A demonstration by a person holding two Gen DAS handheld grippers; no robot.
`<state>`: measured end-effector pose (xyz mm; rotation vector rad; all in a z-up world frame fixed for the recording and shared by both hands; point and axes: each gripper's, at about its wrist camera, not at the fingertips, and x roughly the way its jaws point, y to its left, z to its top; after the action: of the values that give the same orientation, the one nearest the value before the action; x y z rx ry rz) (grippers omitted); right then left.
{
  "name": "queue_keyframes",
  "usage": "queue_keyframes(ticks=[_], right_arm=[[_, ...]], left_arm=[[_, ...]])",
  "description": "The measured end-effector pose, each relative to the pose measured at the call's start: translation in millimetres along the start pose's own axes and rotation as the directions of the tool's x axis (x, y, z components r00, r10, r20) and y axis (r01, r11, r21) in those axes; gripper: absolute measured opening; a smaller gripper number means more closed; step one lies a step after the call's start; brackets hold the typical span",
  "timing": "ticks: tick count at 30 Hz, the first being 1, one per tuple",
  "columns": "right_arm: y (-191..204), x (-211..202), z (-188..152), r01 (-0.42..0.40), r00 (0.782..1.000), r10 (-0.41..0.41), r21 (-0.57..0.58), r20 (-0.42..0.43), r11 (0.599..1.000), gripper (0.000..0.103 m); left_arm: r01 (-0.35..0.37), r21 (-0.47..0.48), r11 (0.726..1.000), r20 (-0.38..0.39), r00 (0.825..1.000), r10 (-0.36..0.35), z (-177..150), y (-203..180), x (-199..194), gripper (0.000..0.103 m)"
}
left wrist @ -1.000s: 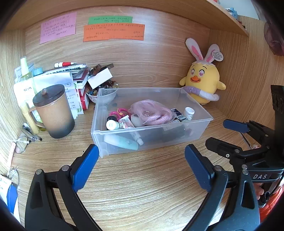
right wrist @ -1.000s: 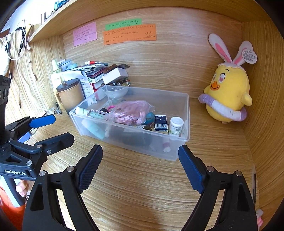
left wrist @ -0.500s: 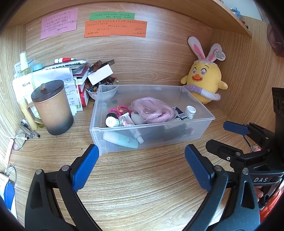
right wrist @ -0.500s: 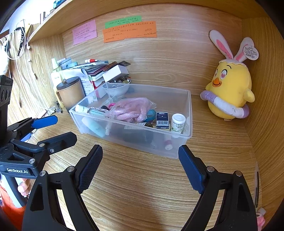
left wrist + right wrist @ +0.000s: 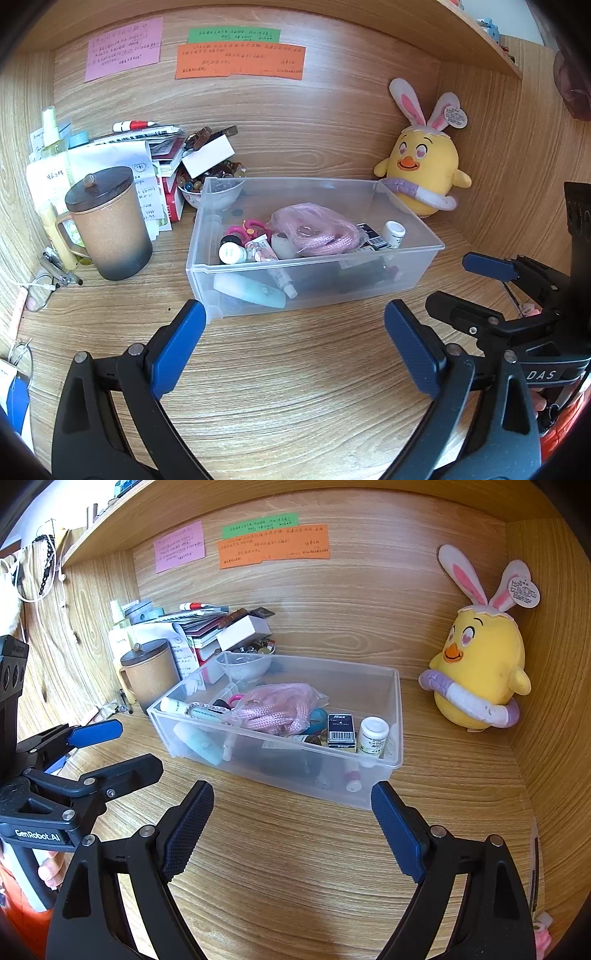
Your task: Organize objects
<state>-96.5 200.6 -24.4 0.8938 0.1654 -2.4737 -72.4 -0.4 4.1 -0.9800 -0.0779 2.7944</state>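
Currently both the left gripper (image 5: 293,339) and right gripper (image 5: 291,821) gape empty; approach the clear bin (image 5: 406,275) near the desk's (image 5: 295,387) back edge squarely.

We see a yellow plush chick (image 5: 424,170) at the back right corner | we note pink, green and orange paper notes (image 5: 240,61) on the wall | a lidded brown mug (image 5: 110,221) stands left on the surface (image 5: 295,387).
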Motion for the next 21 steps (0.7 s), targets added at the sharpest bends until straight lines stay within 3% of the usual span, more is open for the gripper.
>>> queue_keyframes(ticks=[21], right_arm=[[-2.2, -0.7, 0.4, -0.004, 1.0, 0.004, 0.013, -0.005, 1.0, 0.085]], left_arm=[[0.015, 0.009, 1.0, 0.008, 1.0, -0.015, -3.8, -7.4, -1.2, 0.098]])
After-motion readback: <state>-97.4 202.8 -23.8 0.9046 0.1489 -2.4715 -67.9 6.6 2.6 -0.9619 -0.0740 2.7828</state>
